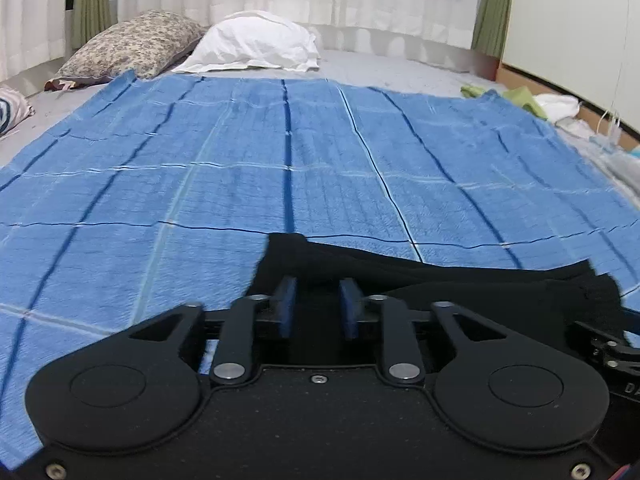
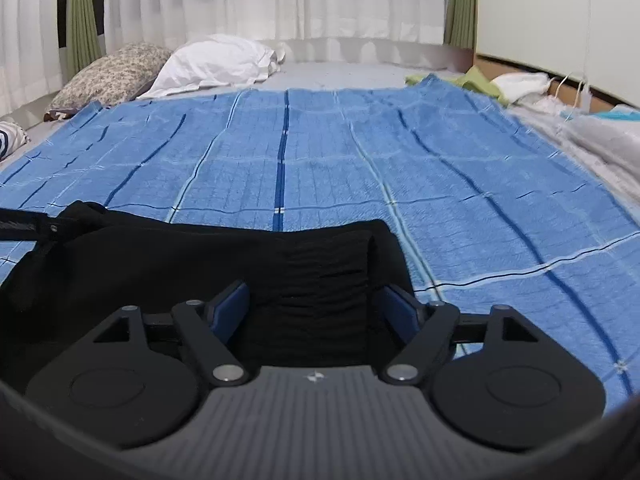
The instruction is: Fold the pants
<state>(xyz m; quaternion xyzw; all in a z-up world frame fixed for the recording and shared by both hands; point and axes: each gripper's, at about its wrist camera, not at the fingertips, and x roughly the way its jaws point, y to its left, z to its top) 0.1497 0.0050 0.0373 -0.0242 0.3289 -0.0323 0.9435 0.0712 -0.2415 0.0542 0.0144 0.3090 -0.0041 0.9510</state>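
Observation:
Black pants [image 1: 460,280] lie on the blue checked blanket [image 1: 280,168] at the near edge. In the left wrist view my left gripper [image 1: 318,286] has its blue pads a narrow gap apart with a raised edge of the black fabric between them. In the right wrist view the pants [image 2: 200,264] spread across the lower left, with a folded, ribbed part in the middle. My right gripper [image 2: 316,300] is open wide, its pads on either side of that folded part. The left gripper's body shows at the left edge [image 2: 24,222].
The blue blanket [image 2: 360,160] covers a grey bed. A floral pillow [image 1: 132,44] and a white pillow [image 1: 256,42] lie at the far end before white curtains. Green cloth [image 2: 476,80] and white items lie at the far right by a wooden ledge.

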